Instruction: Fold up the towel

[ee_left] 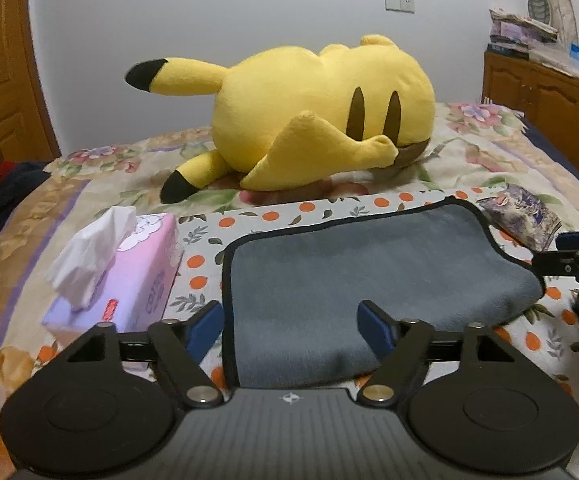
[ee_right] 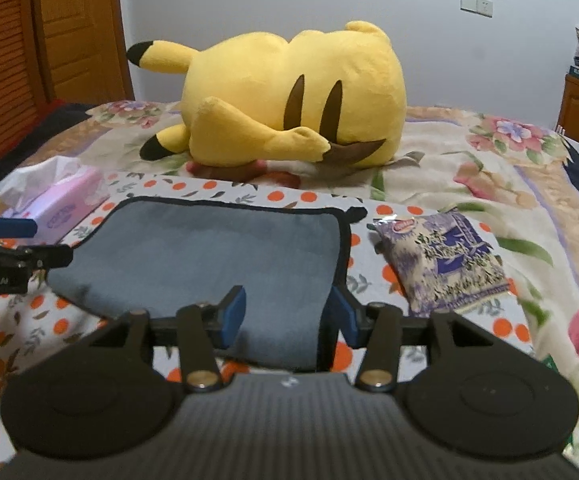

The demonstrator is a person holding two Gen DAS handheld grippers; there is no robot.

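Observation:
A grey towel (ee_left: 369, 280) with black trim lies folded on an orange-dotted cloth (ee_left: 193, 240) on the bed; it also shows in the right wrist view (ee_right: 209, 256). My left gripper (ee_left: 293, 324) is open, its blue pads straddling the towel's near left part, just above it. My right gripper (ee_right: 287, 312) is open, its pads straddling the towel's near right corner. Each gripper shows at the edge of the other's view, the right gripper (ee_left: 577, 256) at the towel's right side and the left gripper (ee_right: 13, 240) at its left side.
A large yellow plush (ee_left: 309, 120) lies behind the towel. A pink tissue box (ee_left: 125, 276) stands at the left. A purple snack packet (ee_right: 445, 264) lies right of the towel. A wooden cabinet (ee_left: 549, 100) stands at far right, a wooden door (ee_right: 77, 28) at left.

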